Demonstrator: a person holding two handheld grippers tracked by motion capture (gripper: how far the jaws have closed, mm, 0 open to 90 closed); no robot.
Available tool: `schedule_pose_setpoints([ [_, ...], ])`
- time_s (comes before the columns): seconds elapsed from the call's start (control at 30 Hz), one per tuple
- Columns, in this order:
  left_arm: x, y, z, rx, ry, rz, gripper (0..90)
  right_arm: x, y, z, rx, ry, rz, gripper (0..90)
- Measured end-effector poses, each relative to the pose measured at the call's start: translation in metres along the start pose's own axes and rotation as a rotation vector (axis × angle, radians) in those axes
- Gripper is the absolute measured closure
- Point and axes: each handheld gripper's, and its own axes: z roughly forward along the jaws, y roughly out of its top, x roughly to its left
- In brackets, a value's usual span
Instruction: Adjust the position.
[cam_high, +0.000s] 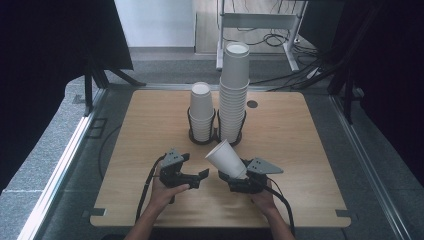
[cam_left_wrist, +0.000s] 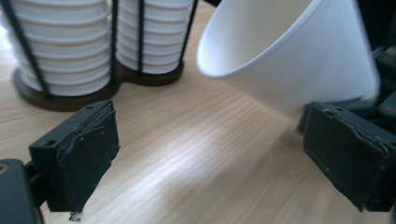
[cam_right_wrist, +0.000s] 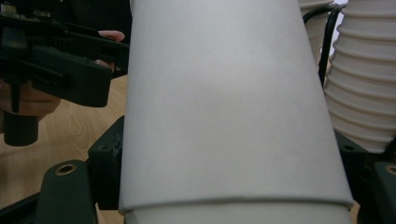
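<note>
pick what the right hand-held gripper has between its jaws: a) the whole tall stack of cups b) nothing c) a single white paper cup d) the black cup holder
c: the right hand-held gripper clamps a single white paper cup near its base, tilted with its mouth toward the two cup stacks, which stand in their black holder.

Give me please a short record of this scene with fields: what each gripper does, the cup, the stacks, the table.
left gripper: open, nothing between its jaws
right gripper: shut on the paper cup, near its base
paper cup: white, tilted, mouth up and toward the left gripper
short stack: white cups in the holder's left ring
tall stack: white cups in the right ring
holder: dark, two rings, mid-table
table: light wood
</note>
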Motion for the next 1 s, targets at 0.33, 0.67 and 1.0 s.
schedule_pose_setpoints([
  [0.33,0.003,0.001,0.006,-0.017,-0.145,-0.134,3.5,0.008,-0.003,0.002,-0.047,0.005,-0.035,22.8],
  [0.67,0.004,0.008,0.014,-0.05,-0.235,-0.215,0.9,0.018,-0.005,0.009,-0.051,0.016,-0.056,23.0],
  [1.0,0.007,0.009,0.024,-0.049,-0.308,-0.289,0.0,0.028,-0.008,0.017,-0.051,0.015,-0.081,23.1],
])
